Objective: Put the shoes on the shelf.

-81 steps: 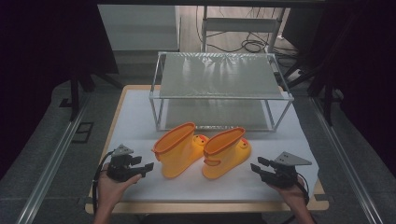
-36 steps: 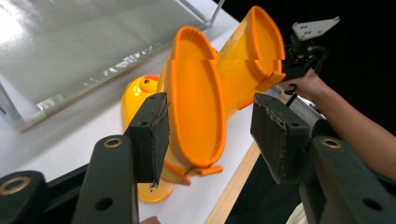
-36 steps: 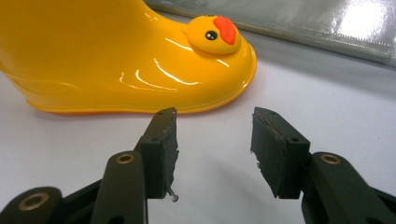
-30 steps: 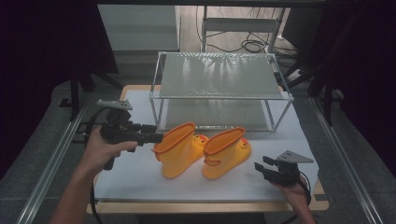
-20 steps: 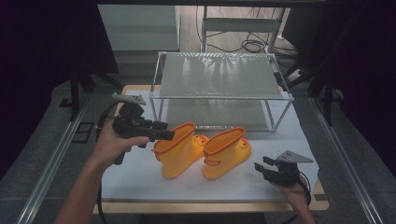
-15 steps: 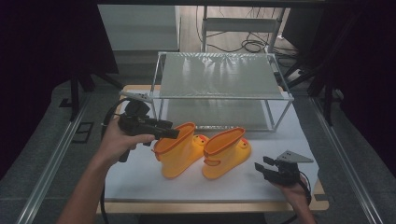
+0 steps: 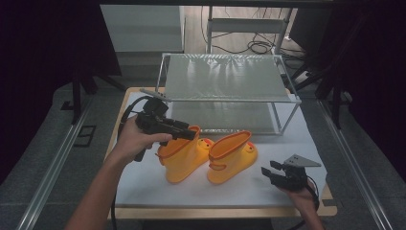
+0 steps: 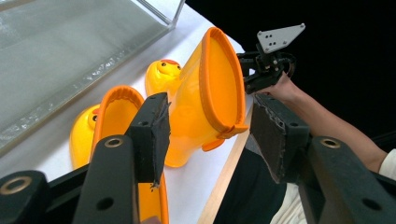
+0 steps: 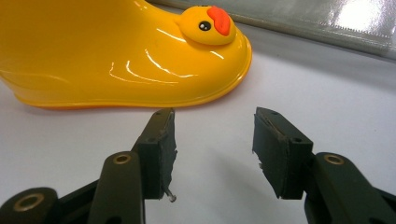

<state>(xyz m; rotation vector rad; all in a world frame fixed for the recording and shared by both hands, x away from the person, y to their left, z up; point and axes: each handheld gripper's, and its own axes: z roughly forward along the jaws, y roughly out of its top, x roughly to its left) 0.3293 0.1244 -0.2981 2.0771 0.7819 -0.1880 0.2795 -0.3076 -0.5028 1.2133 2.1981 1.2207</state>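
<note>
Two yellow rubber boots with duck heads on the toes stand side by side on the white table: the left boot and the right boot. My left gripper hovers open at the left boot's collar. In the left gripper view one jaw hangs over that boot's orange-rimmed opening, and the right boot shows between the jaws. My right gripper rests low at the front right, open and holding nothing. The right boot's toe lies just ahead of it.
A metal-framed rack with a frosted shelf stands behind the boots, with a lower shelf under it. The white table top ends in a wooden front edge. Dark curtains and floor rails flank the table.
My left gripper has risen from the table's front left and travelled right and forward to the left boot's collar. The right gripper and both boots have stayed put.
</note>
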